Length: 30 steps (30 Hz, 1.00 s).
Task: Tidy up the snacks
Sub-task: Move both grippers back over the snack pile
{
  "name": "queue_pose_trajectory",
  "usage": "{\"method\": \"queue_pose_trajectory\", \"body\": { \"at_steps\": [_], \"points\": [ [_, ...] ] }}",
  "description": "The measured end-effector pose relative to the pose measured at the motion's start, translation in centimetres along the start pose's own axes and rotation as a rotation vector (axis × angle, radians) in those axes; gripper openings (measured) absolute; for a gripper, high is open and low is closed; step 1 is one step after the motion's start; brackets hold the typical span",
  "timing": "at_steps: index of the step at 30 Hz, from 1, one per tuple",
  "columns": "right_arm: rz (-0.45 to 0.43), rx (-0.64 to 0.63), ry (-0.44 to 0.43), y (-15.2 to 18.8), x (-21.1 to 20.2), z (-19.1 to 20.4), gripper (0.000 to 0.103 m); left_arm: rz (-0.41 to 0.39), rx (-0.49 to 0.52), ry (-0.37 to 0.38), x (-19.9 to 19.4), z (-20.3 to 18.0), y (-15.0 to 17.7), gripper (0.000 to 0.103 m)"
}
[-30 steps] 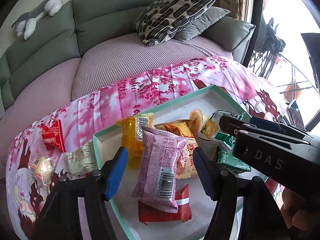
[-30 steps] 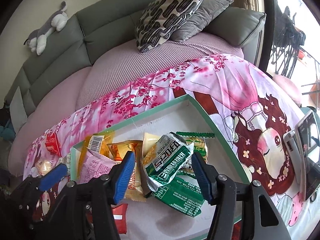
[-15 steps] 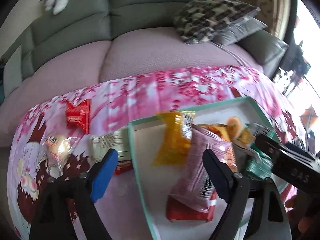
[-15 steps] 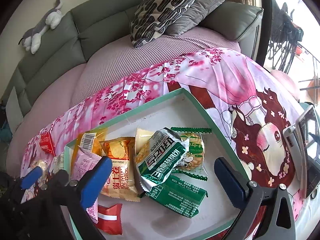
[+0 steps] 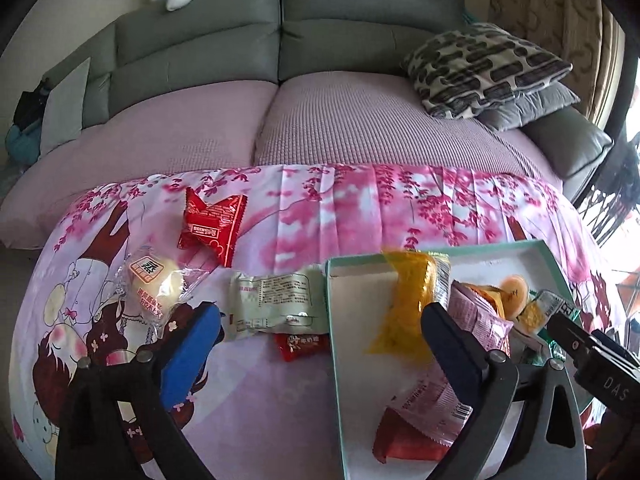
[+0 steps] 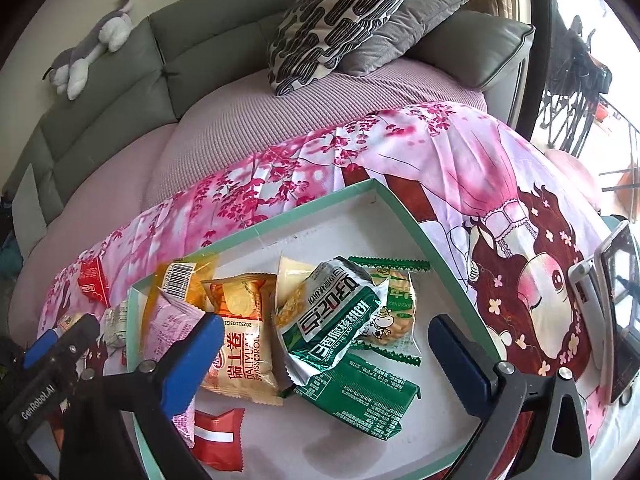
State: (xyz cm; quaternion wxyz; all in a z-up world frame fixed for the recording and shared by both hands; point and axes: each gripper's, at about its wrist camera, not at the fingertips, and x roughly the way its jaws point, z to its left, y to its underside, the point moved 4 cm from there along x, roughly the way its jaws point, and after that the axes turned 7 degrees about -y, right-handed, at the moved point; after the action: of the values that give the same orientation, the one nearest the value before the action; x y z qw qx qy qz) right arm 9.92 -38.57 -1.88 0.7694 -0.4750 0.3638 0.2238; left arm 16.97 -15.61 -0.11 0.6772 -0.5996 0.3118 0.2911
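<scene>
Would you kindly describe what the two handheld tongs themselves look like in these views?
Both are alike: the left tongs and the right tongs each have two black, angular plastic arms with silver pivot screws, tipped with flat blue pads. Seen from the other camera, the left body bears white "GenRobot.AI" lettering, the right body "DAS". No cables or sleeves are visible.

Daylight is admitted from the window at the right, where glare is blown out. Edges are bowed and vignetted by fisheye distortion; focus is kept mostly sharp.
</scene>
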Motion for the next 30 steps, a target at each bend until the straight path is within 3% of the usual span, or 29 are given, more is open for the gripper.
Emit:
{"method": "queue_pose_trajectory", "body": {
  "at_steps": [12, 19, 25, 30],
  "points": [
    [-0.053, -0.076, -0.022, -0.3, -1.1, 2.5, 0.103, -0.015, -0.05, 0.027, -0.3, 1.3, -0.6, 0.101],
    [-0.083, -0.072, -0.053, -0.4, -1.5, 3.4, 0.103, -0.02, -0.043, -0.007, -0.5, 2.4, -0.8, 0.101],
    [-0.093, -0.092, -0.08, -0.3, -1.7, 4.5, 0.103, -0.052, -0.098, -0.034, -1.1, 4.2, -1.1, 0.101],
    [-0.092, -0.104, -0.051, 0.0, -1.5, 5.2, 0.103, -0.063, -0.134, -0.069, -1.4, 6.1, -1.3, 0.101]
  ]
}}
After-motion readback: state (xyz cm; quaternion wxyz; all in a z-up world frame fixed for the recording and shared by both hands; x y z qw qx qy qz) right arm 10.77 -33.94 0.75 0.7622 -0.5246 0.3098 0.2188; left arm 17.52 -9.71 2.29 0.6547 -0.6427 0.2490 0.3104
